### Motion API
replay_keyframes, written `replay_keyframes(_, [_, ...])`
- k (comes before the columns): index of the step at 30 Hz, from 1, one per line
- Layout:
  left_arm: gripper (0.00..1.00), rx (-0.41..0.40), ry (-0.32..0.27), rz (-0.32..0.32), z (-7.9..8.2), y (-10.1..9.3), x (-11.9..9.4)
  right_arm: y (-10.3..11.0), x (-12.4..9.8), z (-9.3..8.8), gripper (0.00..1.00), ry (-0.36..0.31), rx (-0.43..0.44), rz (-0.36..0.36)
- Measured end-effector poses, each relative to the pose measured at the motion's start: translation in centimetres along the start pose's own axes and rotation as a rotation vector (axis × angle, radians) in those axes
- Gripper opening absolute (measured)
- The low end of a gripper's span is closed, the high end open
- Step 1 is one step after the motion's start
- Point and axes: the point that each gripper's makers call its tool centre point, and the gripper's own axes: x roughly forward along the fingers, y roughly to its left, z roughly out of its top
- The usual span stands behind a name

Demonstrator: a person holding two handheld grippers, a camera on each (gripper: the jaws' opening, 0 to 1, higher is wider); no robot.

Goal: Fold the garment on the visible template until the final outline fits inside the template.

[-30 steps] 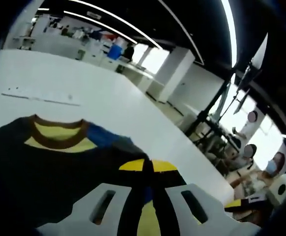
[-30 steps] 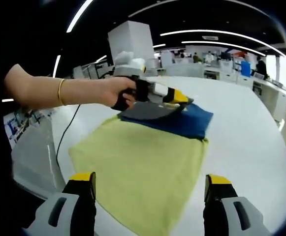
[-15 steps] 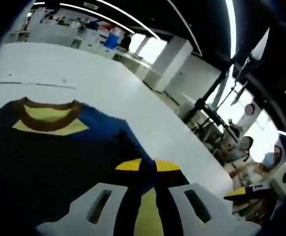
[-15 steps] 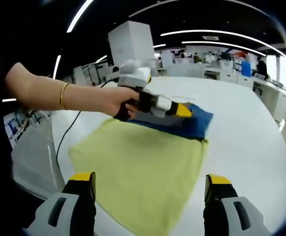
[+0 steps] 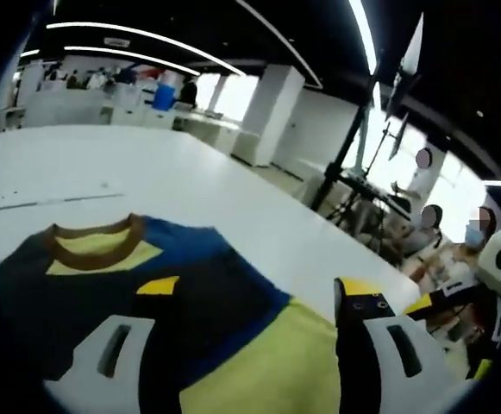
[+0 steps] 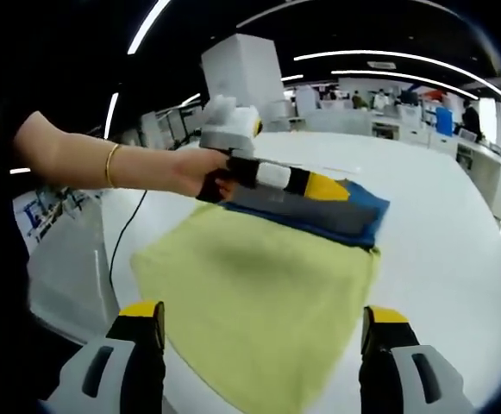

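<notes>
A dark blue T-shirt with a brown collar lies folded on the far part of a yellow-green cloth template. In the right gripper view the shirt is a flat strip along the template's far edge. My left gripper hovers just over the shirt, jaws wide open, nothing between them. A hand holds that left gripper above the shirt in the right gripper view. My right gripper is open near the template's near edge, holding nothing.
The template lies on a large white table. A black cable trails off its left side. Thin markings lie on the table beyond the collar. A tripod and seated people stand past the table's right edge.
My left gripper was shut on a fold of the shirt; its jaws have now spread wide and let the fabric go. The shirt lies flatter. My right gripper has stayed open.
</notes>
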Motion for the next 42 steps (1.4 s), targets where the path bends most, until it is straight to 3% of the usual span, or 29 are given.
replay_keyframes(7, [0.92,0.079,0.009,0.016,-0.2,0.4,-2.6,0.4,0.2,0.4,0.96,0.017,-0.049,0.034])
replay_keyframes(17, [0.99,0.158,0.03,0.018,-0.7,0.0,-6.9,1.5,0.4,0.8,0.96,0.048,-0.101,0.105])
replay_keyframes(27, [0.99,0.216,0.058,-0.002,-2.6,-0.9,-11.9,2.6,-0.3,0.0,0.94,0.098,-0.162,0.143])
replay_keyframes(32, [0.96,0.256,0.104,0.029,-4.3,-0.8,-13.6,2.7,-0.5,-0.7,0.92,0.117,-0.176,0.148])
replay_keyframes(37, [0.93,0.288,0.121,0.013,-5.5,-1.7,-15.1,3.2,-0.6,-1.4,0.89,0.13,-0.185,0.159])
replay_keyframes(42, [0.88,0.291,0.183,0.012,-7.7,-2.2,-16.7,3.6,-0.6,-2.2,0.85,0.154,-0.198,0.168])
